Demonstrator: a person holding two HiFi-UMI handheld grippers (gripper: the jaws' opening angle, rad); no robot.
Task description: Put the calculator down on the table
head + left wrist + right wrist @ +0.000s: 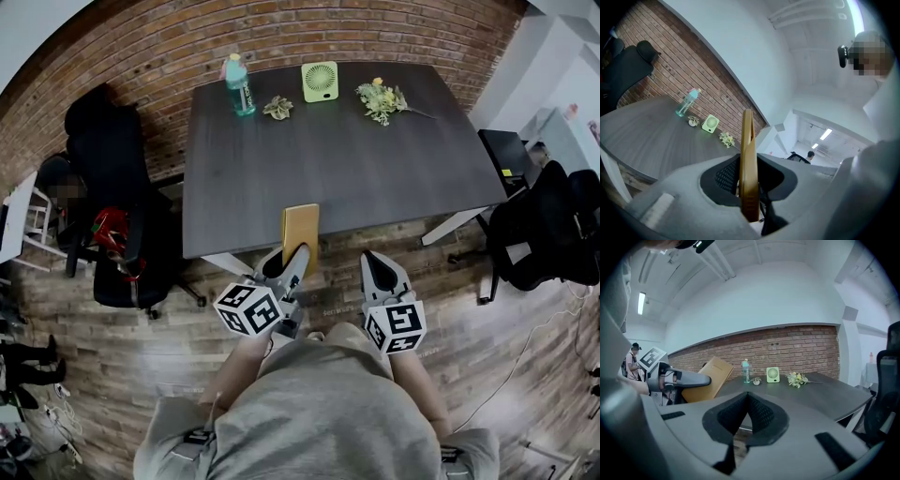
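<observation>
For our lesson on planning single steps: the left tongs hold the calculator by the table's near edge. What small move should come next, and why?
Probably carry the left tongs forward over the table, since the clamped calculator only reaches its near edge and is not yet lying on it.

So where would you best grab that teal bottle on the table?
Probably around the middle of the bottle, jaws level, coming from the near edge of the table: it stands upright and slim, and a small plant sits close on one side.

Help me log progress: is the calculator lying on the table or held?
Held: the left gripper clamps the calculator edge-on, tilted, at the table edge.
</observation>
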